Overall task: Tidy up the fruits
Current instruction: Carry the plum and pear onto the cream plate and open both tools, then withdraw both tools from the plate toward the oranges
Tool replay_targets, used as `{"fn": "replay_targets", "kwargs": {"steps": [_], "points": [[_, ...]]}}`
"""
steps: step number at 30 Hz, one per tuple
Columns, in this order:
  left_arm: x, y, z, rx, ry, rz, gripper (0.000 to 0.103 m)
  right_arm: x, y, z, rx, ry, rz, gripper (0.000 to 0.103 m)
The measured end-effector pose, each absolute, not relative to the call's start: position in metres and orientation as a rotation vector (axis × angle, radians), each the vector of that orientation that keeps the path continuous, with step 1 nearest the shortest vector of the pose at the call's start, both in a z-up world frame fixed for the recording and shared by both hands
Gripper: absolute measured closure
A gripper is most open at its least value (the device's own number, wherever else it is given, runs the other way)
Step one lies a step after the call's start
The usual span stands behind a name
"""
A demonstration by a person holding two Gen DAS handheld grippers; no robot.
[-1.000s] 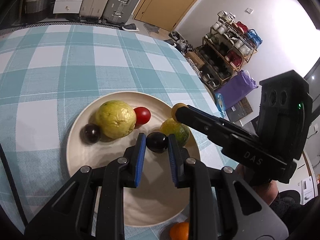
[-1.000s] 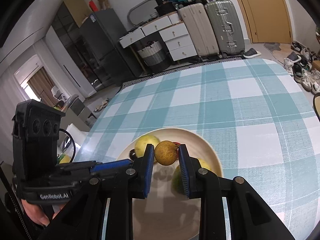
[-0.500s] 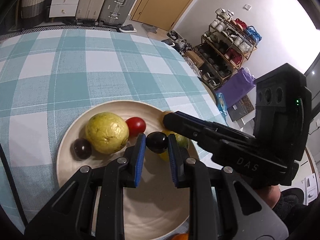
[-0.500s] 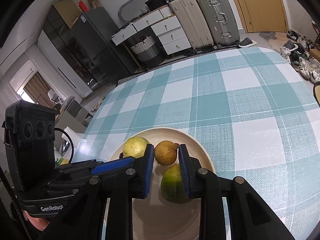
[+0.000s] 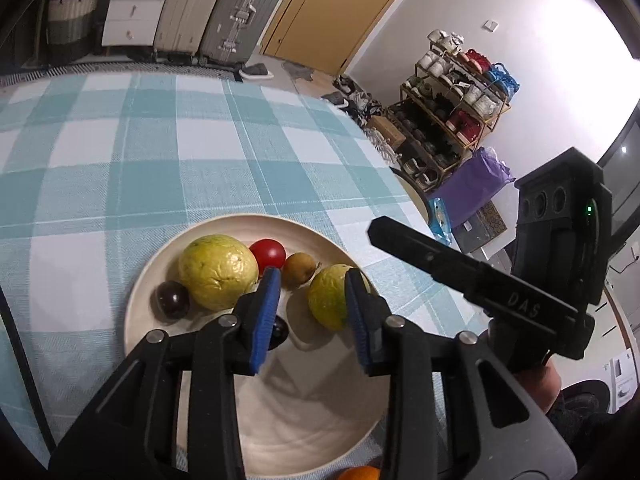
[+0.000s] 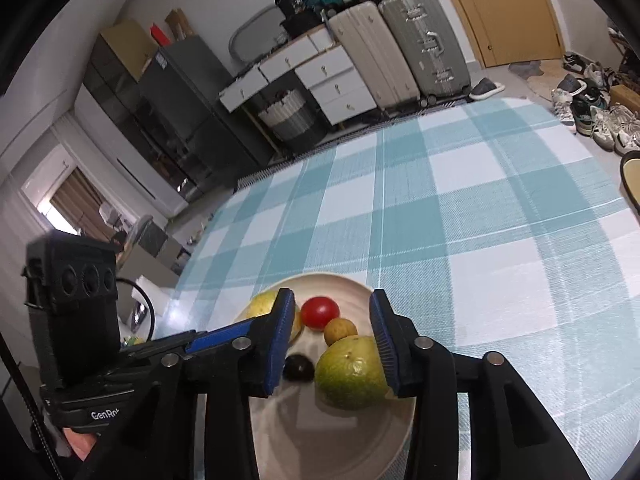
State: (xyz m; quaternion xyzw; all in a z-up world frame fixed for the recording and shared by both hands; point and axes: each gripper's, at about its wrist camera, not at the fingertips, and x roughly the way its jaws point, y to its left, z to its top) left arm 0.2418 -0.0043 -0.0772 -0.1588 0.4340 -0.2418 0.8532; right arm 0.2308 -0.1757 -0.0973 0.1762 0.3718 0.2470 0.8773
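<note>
Left gripper (image 5: 310, 312): fingers spread wide, nothing held; hung over the plate centre.
Right gripper (image 6: 332, 338): fingers spread wide, nothing held; also seen in the left wrist view at 3 o'clock, above the plate's edge.
Plate (image 5: 304, 420): cream, round, set on the checked surface (image 5: 120, 152); all fruits below are in its far half.
Large yellow fruit (image 5: 218, 271): at 11 o'clock on the plate, touching the red tomato (image 5: 269, 252).
Brown fruit (image 5: 299, 267): small, just beside the tomato at 12 o'clock.
Green-yellow fruit (image 5: 330, 296): at 1 o'clock, partly hidden behind the left gripper's right finger.
Dark plum (image 5: 173, 300): at 10 o'clock, touching the large yellow fruit.
Second dark fruit (image 6: 298, 367): near plate centre, half hidden by the left finger in the left wrist view.
Orange fruit (image 5: 358, 473): off the plate at 6 o'clock, only its top visible.
</note>
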Motion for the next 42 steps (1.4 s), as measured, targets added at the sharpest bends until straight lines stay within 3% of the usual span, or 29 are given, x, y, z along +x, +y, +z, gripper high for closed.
{"fn": "replay_targets", "kwargs": {"steps": [2,5,10,13,15,17,21,26,29,32,33,42], "points": [[0.234,-0.001,-0.07,-0.322,0.895,-0.493,0.069,0.226,-0.182,-0.093,0.378,0.759,0.504,0.058],[0.222,0.005,-0.06,-0.31,0.86,-0.468,0.055,0.216,-0.189,-0.087,0.385,0.741,0.499,0.058],[0.199,0.012,-0.045,-0.281,0.82,-0.424,0.052,0.2,-0.193,-0.081,0.376,0.722,0.503,0.055],[0.185,0.015,-0.038,-0.259,0.797,-0.396,0.041,0.189,-0.194,-0.078,0.368,0.715,0.507,0.054],[0.174,0.016,-0.034,-0.238,0.778,-0.376,0.04,0.181,-0.194,-0.077,0.357,0.712,0.51,0.053],[0.163,0.015,-0.03,-0.215,0.766,-0.359,0.038,0.173,-0.194,-0.076,0.347,0.71,0.512,0.046],[0.144,0.012,-0.024,-0.164,0.745,-0.273,0.02,0.156,-0.193,-0.074,0.329,0.698,0.516,0.036],[0.126,0.008,-0.019,-0.147,0.741,-0.218,0.019,0.138,-0.19,-0.07,0.317,0.679,0.536,0.018],[0.116,0.002,-0.016,-0.118,0.736,-0.193,0.017,0.124,-0.186,-0.067,0.293,0.663,0.54,0.013],[0.106,0.0,-0.014,-0.107,0.721,-0.178,0.006,0.114,-0.183,-0.065,0.269,0.659,0.545,0.006],[0.102,0.0,-0.013,-0.105,0.713,-0.168,0.001,0.111,-0.182,-0.064,0.264,0.655,0.542,0.005],[0.076,0.001,-0.013,-0.083,0.705,-0.095,0.001,0.085,-0.187,-0.064,0.288,0.647,0.564,0.0]]}}
